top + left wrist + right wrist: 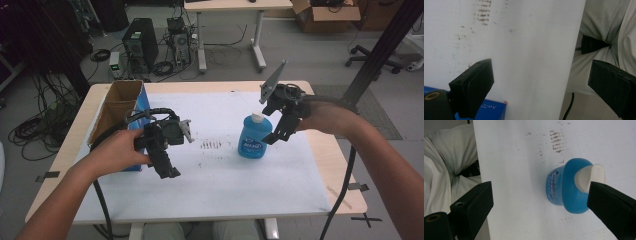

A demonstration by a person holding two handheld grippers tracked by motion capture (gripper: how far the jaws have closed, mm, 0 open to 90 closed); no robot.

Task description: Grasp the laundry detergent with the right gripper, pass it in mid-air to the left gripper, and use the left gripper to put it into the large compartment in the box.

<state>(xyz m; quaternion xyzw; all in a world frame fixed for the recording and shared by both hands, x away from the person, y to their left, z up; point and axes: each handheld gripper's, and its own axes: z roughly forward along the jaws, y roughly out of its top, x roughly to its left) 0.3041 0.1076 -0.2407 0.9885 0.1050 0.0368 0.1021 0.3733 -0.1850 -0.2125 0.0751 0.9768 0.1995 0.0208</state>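
Observation:
A blue bottle (253,140) with a white cap (257,118) stands upright on the white table top (225,180), right of centre. My right gripper (276,135) hangs just to its right, tilted down, jaws open and empty. In the right gripper view the bottle (564,188) and its cap (587,178) sit close to the right jaw, off to one side of the open gripper (540,197). My left gripper (168,170) hovers over the left half of the table, open and empty. In the left gripper view the gripper (542,75) spans bare table.
An open cardboard box with a blue side (120,107) stands at the table's left edge, close behind the left hand; its blue corner (491,110) shows by the left jaw. Brown smudges (211,145) mark the table's middle. A black post (380,52) rises at the right.

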